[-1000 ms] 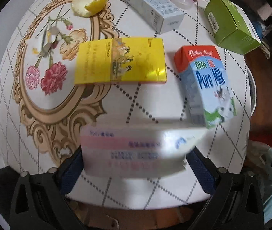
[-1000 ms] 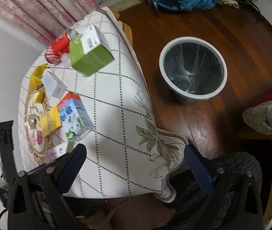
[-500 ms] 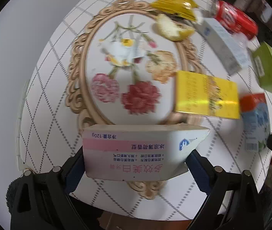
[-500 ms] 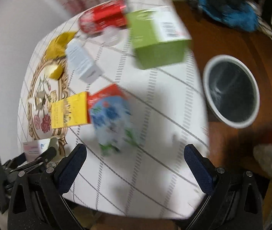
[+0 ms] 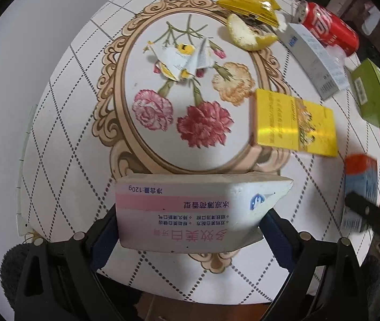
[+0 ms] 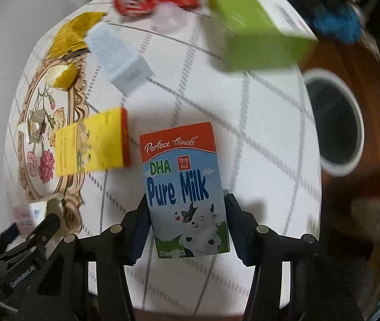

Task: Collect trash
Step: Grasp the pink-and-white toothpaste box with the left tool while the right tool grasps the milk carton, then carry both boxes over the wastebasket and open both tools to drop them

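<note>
Pads of the left tool (image 5: 188,223) press on both ends of a white and pink toothpaste box (image 5: 187,211), held crosswise over the near edge of the bench (image 5: 64,123). The right tool (image 6: 187,230) has its fingers on either side of a milk carton (image 6: 183,190); the left finger lies against the carton's side, and a sliver of gap shows at the right one, so I cannot tell whether the grip has closed.

Just past the milk carton toward the middle of the bench lies a flat yellow box (image 5: 295,127), touching the ornate oval frame printed on the cloth. Inside that oval sits a crumpled bit of paper (image 5: 183,60). Toward the far edge lie a piece of yellow peel (image 5: 246,36), a yellow wrapper (image 5: 249,5) just behind it, a long grey-white box (image 5: 315,60), a red soda can (image 5: 326,28) on its side, and a green box (image 5: 374,97) near the right edge. Beyond that right edge, on the wooden floor, stands a round bin (image 6: 333,123).
</note>
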Available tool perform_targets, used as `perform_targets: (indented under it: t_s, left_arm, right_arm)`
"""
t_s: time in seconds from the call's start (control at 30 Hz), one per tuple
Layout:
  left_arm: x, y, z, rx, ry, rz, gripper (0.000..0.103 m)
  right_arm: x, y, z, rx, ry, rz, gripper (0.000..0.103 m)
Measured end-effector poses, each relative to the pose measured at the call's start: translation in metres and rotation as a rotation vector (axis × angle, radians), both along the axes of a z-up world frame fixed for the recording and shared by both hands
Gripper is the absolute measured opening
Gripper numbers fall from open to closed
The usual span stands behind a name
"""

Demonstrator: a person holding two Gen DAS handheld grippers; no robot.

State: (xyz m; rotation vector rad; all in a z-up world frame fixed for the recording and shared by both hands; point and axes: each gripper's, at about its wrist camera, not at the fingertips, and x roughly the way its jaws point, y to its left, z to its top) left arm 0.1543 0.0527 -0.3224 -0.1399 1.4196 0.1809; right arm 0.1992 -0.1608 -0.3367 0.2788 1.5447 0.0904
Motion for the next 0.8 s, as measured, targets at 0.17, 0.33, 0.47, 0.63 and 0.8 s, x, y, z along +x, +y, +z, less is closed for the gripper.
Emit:
perform_targets:
  t_s: [0.17, 0.33, 0.47, 0.63, 0.8]
  left_arm:
    - [-0.010, -0.016, -0.010, 0.013, 0.004, -0.021, 0.096]
    - [-0.013, -0.012, -0.017, 0.015, 0.001, -0.008, 0.096]
    - [-0.008, -0.017, -0.028, 0.023, 0.001, -0.002, 0.096]
    - [-0.012, -0.010, -0.002, 0.044, -0.016, -0.014, 0.094]
    - [-0.013, -0.020, 0.040, 0.062, -0.087, -0.049, 0.094]
  right_arm:
    - [-0.025, -0.003, -0.003, 0.061, 0.040, -0.023, 0.063]
    - [-0.026, 0.003, -0.002, -0.001, -0.016, 0.020, 0.069]
    - [-0.028, 0.008, 0.002, -0.073, -0.072, 0.066, 0.054]
    - [-0.032, -0.002, 0.010, -0.060, -0.103, 0.068, 0.053]
    - [-0.034, -0.019, 0.038, -0.004, -0.179, 0.042, 0.053]
